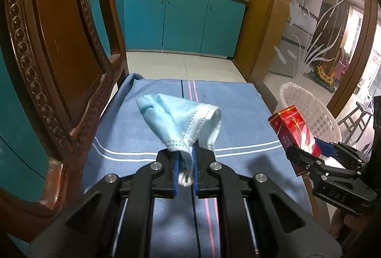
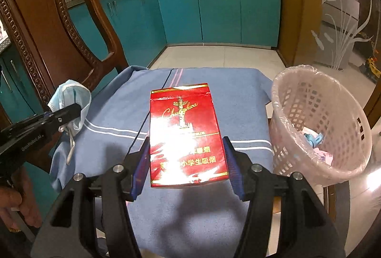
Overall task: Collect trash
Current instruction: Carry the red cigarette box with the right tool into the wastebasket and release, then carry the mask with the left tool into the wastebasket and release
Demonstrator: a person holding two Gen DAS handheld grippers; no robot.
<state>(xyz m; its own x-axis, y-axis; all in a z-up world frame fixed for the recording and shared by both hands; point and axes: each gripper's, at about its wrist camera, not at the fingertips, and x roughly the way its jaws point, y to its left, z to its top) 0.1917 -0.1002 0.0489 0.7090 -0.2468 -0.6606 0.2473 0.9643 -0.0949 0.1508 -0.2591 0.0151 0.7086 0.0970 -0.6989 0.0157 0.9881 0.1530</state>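
At the far left a carved wooden chair [image 1: 59, 62] stands close against the cloth-covered desk [image 1: 238, 115], so we keep our left side tucked in toward the middle.

Our left tool [image 1: 184, 162] is clenched on a crumpled blue face mask [image 1: 181, 115]. The pads pinch it at 1 gathered corner, which lets the rest of the mask flare forward above the cloth, while an ear loop dangles below, as the right wrist view shows. A pinch at the bunched edge is likely the surest hold on something this limp.

In the middle, our right tool [image 2: 188, 158] grasps a red cigarette pack [image 2: 185, 134] across its 2 narrow sides, with the printed face turned up toward the camera. Its jaws stand about half apart because the pack fills the gap between the blue pads. The pack is clear of the cloth, and its upper end projects well beyond the fingertips.

To the right, a white lattice bin [image 2: 319, 124] with a clear liner sits just beside the desk's edge, below the level of the cloth, with some scraps already lying in its bottom. We judge that it is placed there so that both tools can reach it, with the pack nearer to it than the mask. Neither piece of trash is in the bin yet.
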